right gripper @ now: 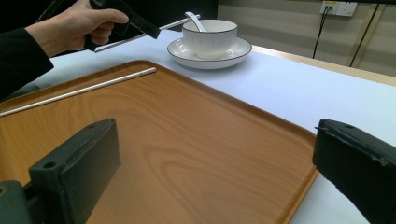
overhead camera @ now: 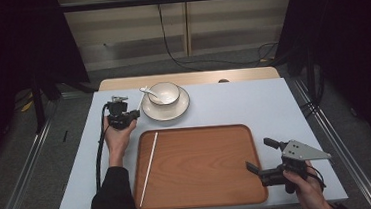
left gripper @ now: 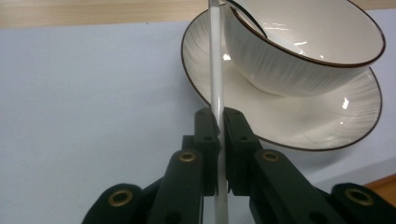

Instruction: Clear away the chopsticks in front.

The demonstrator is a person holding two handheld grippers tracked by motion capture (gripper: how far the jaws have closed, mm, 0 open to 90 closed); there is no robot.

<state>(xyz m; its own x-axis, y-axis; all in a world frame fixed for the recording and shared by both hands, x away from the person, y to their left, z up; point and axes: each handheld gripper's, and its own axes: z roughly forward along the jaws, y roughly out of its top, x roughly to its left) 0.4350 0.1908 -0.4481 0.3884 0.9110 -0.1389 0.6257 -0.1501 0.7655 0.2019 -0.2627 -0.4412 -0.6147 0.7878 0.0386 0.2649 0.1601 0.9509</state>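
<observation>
Black jaws of our left gripper (left gripper: 219, 122) are pinched tight on a white chopstick (left gripper: 215, 70), and we can see the stick running straight up between the pads toward the bowl (left gripper: 308, 46). From above, that left gripper (overhead camera: 133, 113) sits at about nine o'clock of the saucer (overhead camera: 166, 111), just beside its rim, with the chopstick's far end reaching toward the bowl's edge. A white spoon (overhead camera: 148, 92) rests inside the bowl, handle pointing out at ten o'clock. The bowl stands on the saucer, at twelve o'clock on the pale tabletop (overhead camera: 253, 101).

Over on our right, the right gripper (overhead camera: 259, 155) has its jaws spread wide, nothing between them, hovering at the wooden tray (overhead camera: 203, 168)'s four o'clock corner. Through its own camera we look across the tray between those two open jaws.

A second chopstick (overhead camera: 149, 167) lies flat on the tray, along its nine o'clock edge, well apart from the right gripper.
</observation>
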